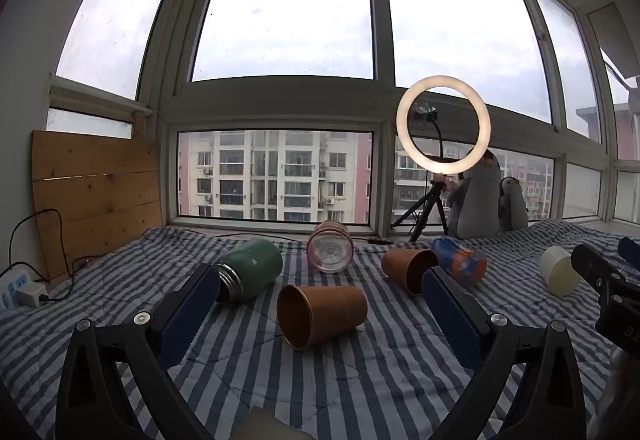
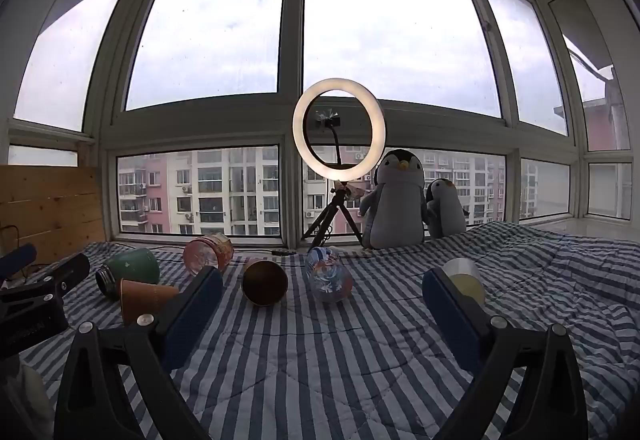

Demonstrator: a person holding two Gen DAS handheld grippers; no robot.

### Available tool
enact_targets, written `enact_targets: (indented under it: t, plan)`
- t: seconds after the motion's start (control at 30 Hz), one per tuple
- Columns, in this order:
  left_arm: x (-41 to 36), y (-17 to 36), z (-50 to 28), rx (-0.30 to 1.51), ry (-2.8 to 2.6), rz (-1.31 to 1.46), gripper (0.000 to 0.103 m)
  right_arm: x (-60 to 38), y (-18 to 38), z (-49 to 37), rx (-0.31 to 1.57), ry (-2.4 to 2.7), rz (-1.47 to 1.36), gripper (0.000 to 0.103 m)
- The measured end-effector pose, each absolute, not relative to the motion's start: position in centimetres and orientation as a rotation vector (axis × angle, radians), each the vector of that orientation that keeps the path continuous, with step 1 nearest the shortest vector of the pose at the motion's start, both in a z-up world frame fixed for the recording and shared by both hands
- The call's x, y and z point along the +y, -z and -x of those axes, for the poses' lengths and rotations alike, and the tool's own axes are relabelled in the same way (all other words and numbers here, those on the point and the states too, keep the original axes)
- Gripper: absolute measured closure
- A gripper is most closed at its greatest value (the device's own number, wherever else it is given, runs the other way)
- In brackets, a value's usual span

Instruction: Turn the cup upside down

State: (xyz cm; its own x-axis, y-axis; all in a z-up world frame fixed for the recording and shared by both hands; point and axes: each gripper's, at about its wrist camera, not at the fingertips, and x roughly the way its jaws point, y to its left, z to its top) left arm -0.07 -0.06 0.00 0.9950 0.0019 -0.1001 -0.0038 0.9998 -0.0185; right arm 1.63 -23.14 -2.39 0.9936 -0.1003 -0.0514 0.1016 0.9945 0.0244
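Several cups lie on their sides on the striped bedding (image 1: 320,380). In the left wrist view a brown paper cup (image 1: 324,314) lies between the fingers of my open left gripper (image 1: 322,278), mouth toward the left finger, untouched. Behind it lie a green flask (image 1: 252,272), a pink clear cup (image 1: 330,246), a second brown cup (image 1: 408,268), a blue-orange cup (image 1: 460,260) and a pale cup (image 1: 558,270). My right gripper (image 2: 324,278) is open and empty above the bedding. The pale cup (image 2: 466,278) lies just beyond its right finger, the blue cup (image 2: 328,274) farther ahead.
A lit ring light on a tripod (image 2: 339,128) and two penguin plush toys (image 2: 398,200) stand by the window. A wooden board (image 1: 96,192) leans at the left, with a power strip and cable (image 1: 20,288) below it.
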Motion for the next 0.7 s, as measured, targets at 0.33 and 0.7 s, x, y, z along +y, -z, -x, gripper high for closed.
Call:
enact_targets:
  t: [0.33,0.7]
  plan:
    - [0.11,0.0,0.02,0.11,-0.004,0.036,0.0,-23.05,2.27,-1.56,0.032,0.101,-0.03,0.004]
    - [-0.46,0.13,0.03,0.112,-0.003,0.036,0.0,-23.01,2.22,-1.44,0.035,0.1,-0.031,0.004]
